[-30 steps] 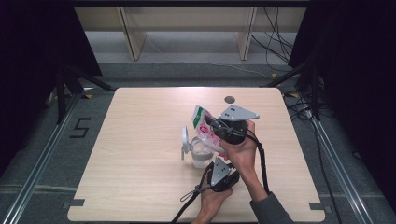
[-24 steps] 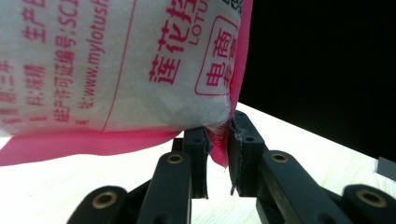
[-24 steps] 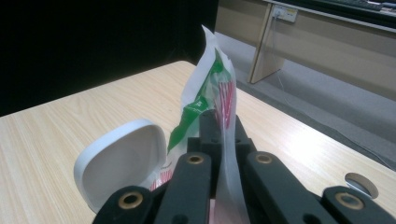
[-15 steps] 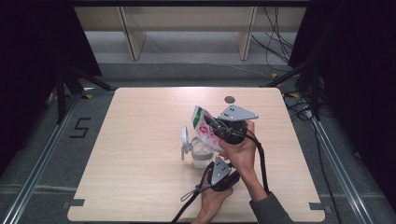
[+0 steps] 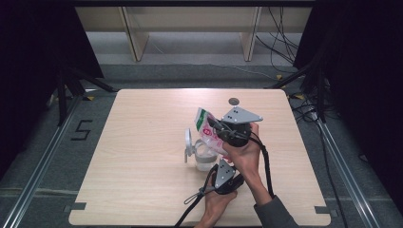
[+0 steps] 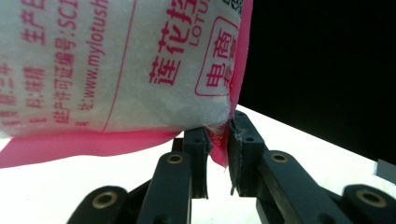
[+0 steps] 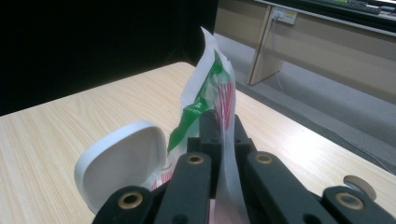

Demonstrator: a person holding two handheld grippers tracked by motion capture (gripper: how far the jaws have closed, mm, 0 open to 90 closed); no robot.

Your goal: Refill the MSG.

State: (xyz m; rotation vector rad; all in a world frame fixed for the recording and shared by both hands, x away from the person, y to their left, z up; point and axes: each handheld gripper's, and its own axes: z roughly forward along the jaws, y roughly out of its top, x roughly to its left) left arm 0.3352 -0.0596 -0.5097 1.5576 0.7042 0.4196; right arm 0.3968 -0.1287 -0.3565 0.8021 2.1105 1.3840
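Note:
A pink, white and green bag [image 5: 205,124] with red print hangs tilted over a clear container [image 5: 204,159] whose white flip lid [image 5: 188,142] stands open. My right gripper [image 5: 219,129] is shut on the bag's upper edge; in the right gripper view the jaws pinch the bag [image 7: 212,93] at the right gripper [image 7: 218,128], beside the lid [image 7: 121,163]. My left gripper [image 5: 218,166] sits just below, near the table's front. In the left gripper view the bag [image 6: 116,65] looms close, and the left gripper [image 6: 217,149] is shut on its pink bottom corner.
A small grey round disc [image 5: 234,101] lies on the wooden table [image 5: 142,142] behind the right gripper, also seen as the disc [image 7: 357,186]. Cables trail from both grippers toward the front edge. Dark floor and rails surround the table.

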